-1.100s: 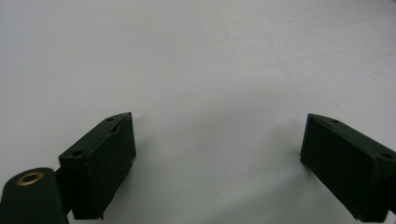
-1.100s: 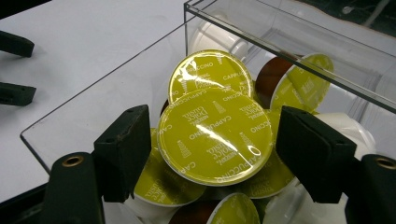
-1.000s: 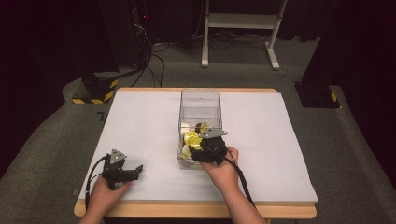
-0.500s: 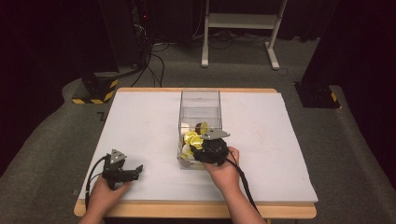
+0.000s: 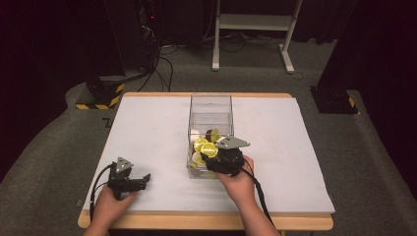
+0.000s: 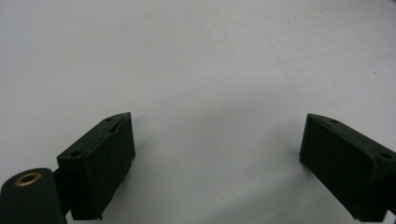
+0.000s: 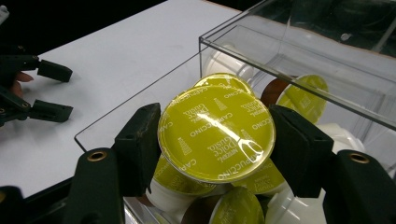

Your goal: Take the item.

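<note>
Inside the clear plastic box [image 7: 299,56], the right gripper [image 7: 215,135] is clamping a yellow-lidded round coffee capsule [image 7: 215,131], while the left gripper [image 6: 219,163] is resting open-jawed on the white table [image 6: 196,60].

Overhead light falls evenly on the white worktop [image 5: 147,132], surroundings dark; glare streaks the capsule's yellow foil lid [image 7: 215,132]; soft shadows under the jaws, slightly blurred.

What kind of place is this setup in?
Probably a lab or recording studio, not a home: a white-topped table on grey carpet, dark curtains, cables on the floor, a white stand behind, and hazard-striped bases.
</note>
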Action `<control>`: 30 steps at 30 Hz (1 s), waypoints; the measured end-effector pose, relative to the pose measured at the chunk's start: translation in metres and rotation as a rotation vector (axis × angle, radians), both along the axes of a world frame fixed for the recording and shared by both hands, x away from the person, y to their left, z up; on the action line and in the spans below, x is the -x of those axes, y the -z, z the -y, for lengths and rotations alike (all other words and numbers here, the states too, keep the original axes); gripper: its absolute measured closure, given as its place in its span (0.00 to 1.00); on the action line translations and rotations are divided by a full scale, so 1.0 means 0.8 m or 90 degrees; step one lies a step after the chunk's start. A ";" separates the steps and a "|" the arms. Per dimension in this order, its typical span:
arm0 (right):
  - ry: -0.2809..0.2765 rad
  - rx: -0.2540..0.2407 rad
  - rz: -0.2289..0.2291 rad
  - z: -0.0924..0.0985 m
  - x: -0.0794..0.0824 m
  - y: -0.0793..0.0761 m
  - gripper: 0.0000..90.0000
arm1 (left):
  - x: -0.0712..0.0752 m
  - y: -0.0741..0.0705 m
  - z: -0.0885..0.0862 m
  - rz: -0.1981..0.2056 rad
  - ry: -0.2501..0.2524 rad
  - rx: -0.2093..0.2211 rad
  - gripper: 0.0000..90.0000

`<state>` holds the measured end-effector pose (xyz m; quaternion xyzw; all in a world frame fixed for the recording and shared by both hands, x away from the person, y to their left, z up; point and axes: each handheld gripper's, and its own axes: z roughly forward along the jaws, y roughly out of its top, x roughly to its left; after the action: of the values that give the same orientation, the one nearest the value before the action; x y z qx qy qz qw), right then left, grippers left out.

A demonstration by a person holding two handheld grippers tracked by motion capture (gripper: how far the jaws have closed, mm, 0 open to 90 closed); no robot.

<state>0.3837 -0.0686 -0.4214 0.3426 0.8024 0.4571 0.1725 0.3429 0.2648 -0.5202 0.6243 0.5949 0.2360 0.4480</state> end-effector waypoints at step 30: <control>0.011 -0.022 0.021 0.023 0.009 -0.006 0.42 | 0.000 0.000 0.001 0.004 -0.005 0.003 0.12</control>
<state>0.3763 -0.0867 -0.4164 0.3445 0.7886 0.4750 0.1838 0.3427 0.2637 -0.5204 0.6203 0.5966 0.2384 0.4499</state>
